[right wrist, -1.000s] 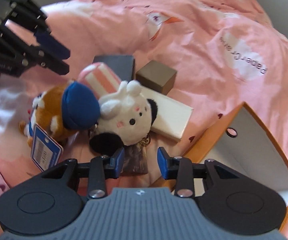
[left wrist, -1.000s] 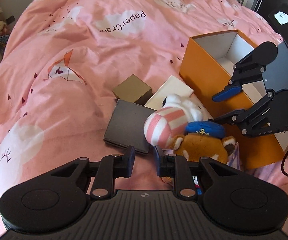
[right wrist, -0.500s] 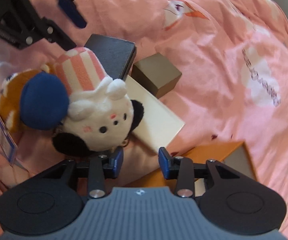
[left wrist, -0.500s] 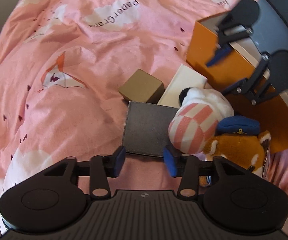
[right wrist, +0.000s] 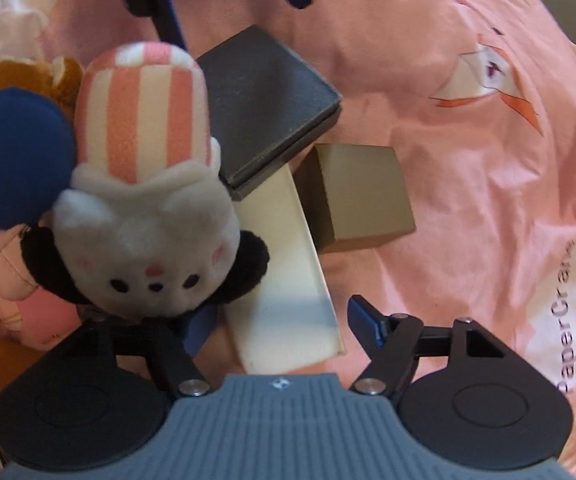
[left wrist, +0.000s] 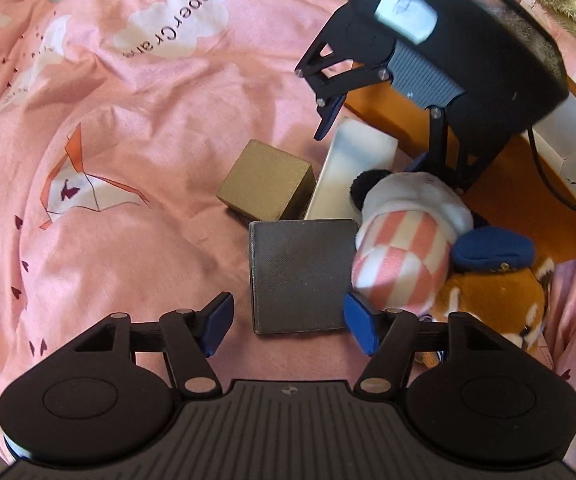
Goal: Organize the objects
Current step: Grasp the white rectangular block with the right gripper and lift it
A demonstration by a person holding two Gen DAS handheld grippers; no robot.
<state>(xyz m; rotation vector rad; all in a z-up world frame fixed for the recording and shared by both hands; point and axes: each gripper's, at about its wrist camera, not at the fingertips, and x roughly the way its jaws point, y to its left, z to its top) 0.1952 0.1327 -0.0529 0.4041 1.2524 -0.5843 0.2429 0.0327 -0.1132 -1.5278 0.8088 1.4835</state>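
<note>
- My left gripper (left wrist: 286, 320) hangs over the flat dark grey square box (left wrist: 297, 274), pointing steeply down; its jaws have just been spreading and now straddle the box's near edge without touching it, so it grips nothing.
- My right gripper (right wrist: 278, 322) points straight down over the long cream-white flat box (right wrist: 288, 280); its jaws have also just been widening and hold nothing, though the box's near end lies between them.
- I judge both are lining up for a pick, each jaw set wide enough to clear its box.
- The dark grey box rests on the pink quilted bedspread (left wrist: 128, 160) with one corner overlapping the cream box.
- Just beyond the dark grey box sits the small gold-brown cardboard cube (left wrist: 266, 186).
- The white plush rabbit with a pink-striped hat (right wrist: 148, 208) leans on the dark grey box's side and over the cream box, crowding both grasps.
- Behind the rabbit lies the orange plush with a navy cap (left wrist: 495, 280); further from the dark grey box is the open orange carton (left wrist: 527, 200), probably the destination.
</note>
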